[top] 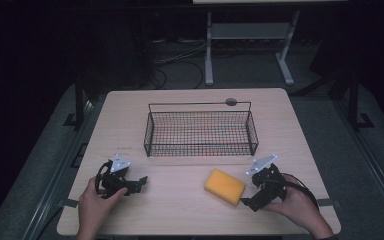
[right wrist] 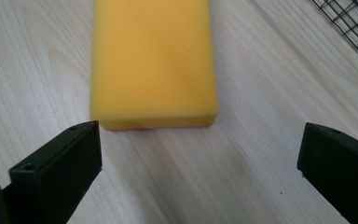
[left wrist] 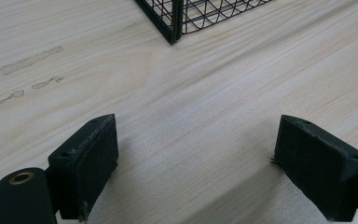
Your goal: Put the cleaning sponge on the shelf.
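Yellow sponge (top: 224, 186) (right wrist: 153, 60) — rectangular block, lying flat on the wooden table (top: 190, 210), in front of the wire basket (top: 200, 131) — apart from it.

Yellow sponge (top: 224, 186); black wire-grid basket (top: 200, 131); pale wood-grain table (top: 180, 210); black tongs (right wrist: 200, 172).

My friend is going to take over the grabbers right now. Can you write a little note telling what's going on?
Left gripper: open, holding nothing, resting low over bare table, left of the sponge.
Right gripper: open, holding nothing, aimed at the yellow sponge, jaws just short of its near end, not touching it.
Sponge: lying flat on the table, in front of the wire basket and outside it.
Basket: at the table's middle, nothing inside.
Done: nothing moved into the basket.
Left, most likely: close the right gripper on the sponge, lift it and set it in the basket.
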A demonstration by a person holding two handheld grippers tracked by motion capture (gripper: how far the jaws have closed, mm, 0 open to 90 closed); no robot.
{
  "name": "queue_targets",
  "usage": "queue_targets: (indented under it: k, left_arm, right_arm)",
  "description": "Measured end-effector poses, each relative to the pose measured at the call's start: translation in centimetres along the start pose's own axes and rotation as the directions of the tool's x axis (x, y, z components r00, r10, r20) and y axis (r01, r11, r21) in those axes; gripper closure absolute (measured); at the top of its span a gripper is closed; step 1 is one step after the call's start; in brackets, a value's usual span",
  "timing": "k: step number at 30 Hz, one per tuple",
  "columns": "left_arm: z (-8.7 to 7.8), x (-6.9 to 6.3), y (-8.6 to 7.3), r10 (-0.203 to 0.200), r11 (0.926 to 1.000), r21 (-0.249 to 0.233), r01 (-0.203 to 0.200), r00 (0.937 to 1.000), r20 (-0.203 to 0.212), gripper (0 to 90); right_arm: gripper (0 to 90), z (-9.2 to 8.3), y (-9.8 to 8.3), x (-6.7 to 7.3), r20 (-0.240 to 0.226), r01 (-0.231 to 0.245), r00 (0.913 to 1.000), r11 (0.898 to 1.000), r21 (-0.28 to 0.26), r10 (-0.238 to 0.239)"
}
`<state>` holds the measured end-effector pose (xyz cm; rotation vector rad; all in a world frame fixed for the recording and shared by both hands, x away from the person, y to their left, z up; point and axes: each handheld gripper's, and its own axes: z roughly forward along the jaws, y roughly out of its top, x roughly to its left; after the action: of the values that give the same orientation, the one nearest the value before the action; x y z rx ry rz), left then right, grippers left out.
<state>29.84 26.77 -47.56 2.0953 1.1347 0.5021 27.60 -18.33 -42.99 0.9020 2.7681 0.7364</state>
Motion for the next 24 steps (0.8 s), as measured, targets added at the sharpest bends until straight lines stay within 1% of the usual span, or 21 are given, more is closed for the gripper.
queue_targets:
  k: [8,10,18,24]
  left_arm:
    - [0.0,0.0,0.0,0.000,1.0000,0.000,0.000,1.0000,0.000,12.7]
    - [0.0,0.0,0.0,0.000,1.0000,0.000,0.000,1.0000,0.000,12.7]
    - [0.0,0.0,0.0,0.000,1.0000,0.000,0.000,1.0000,0.000,12.7]
    - [0.0,0.0,0.0,0.000,1.0000,0.000,0.000,1.0000,0.000,12.7]
  right_arm:
    - [0.0,0.4,1.1,0.0,-0.005,0.019,0.9998,1.000,0.001,-0.019]
    - [0.0,0.5,1.5,0.1,-0.012,0.016,0.9998,1.000,-0.001,-0.016]
    - [0.0,1.2,2.9,0.4,-0.026,0.054,0.9982,0.999,0.003,-0.054]
    - [0.0,1.9,3.8,0.7,-0.040,0.066,0.9971,0.998,0.017,-0.066]
